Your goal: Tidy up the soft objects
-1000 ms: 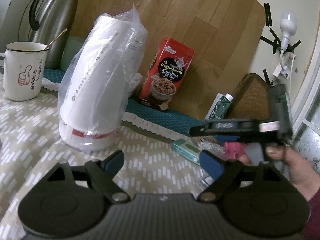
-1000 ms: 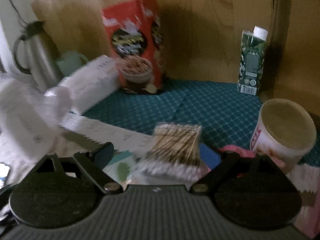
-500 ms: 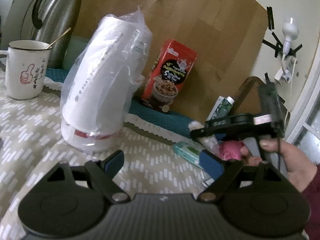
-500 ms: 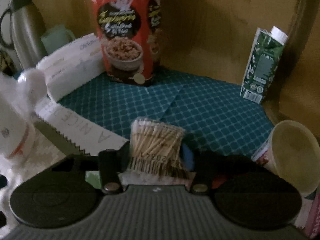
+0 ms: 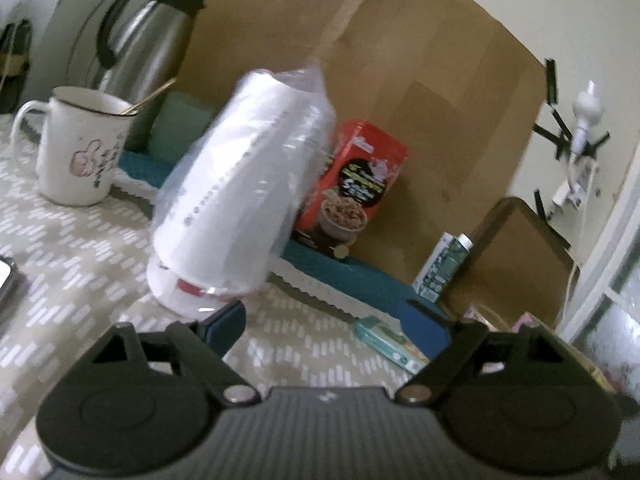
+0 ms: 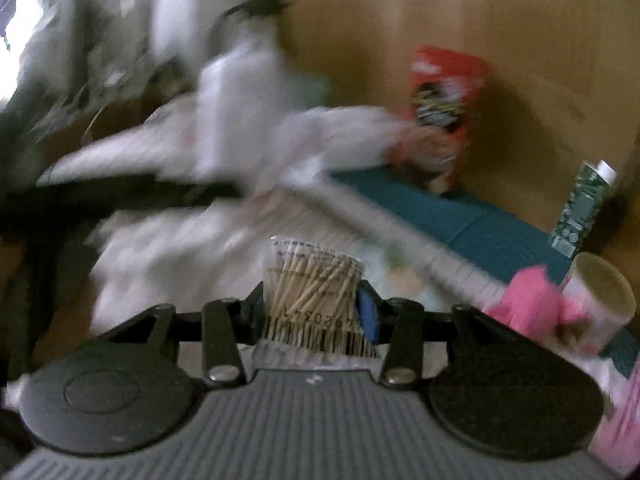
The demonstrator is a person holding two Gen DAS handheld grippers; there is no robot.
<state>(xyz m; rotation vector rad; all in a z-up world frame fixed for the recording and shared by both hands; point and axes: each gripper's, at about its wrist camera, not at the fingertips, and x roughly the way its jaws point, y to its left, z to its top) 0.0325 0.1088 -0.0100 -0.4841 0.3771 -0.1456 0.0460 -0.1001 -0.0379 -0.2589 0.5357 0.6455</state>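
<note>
The right claw (image 6: 316, 312) has just been closed on the cotton swab packet (image 6: 314, 280), now pinched between its pads and carried above the worktop (image 5: 100, 256), left of the red tin (image 6: 440, 108). The pickup is judged done, placement remaining. The left claw (image 5: 324, 322) is held spread, empty, before the bagged paper cups (image 5: 244, 200).

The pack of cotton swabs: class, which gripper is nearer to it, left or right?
Right. The right gripper is clamped on the pack of cotton swabs; the left gripper hovers open, empty, no pack in its view.
</note>
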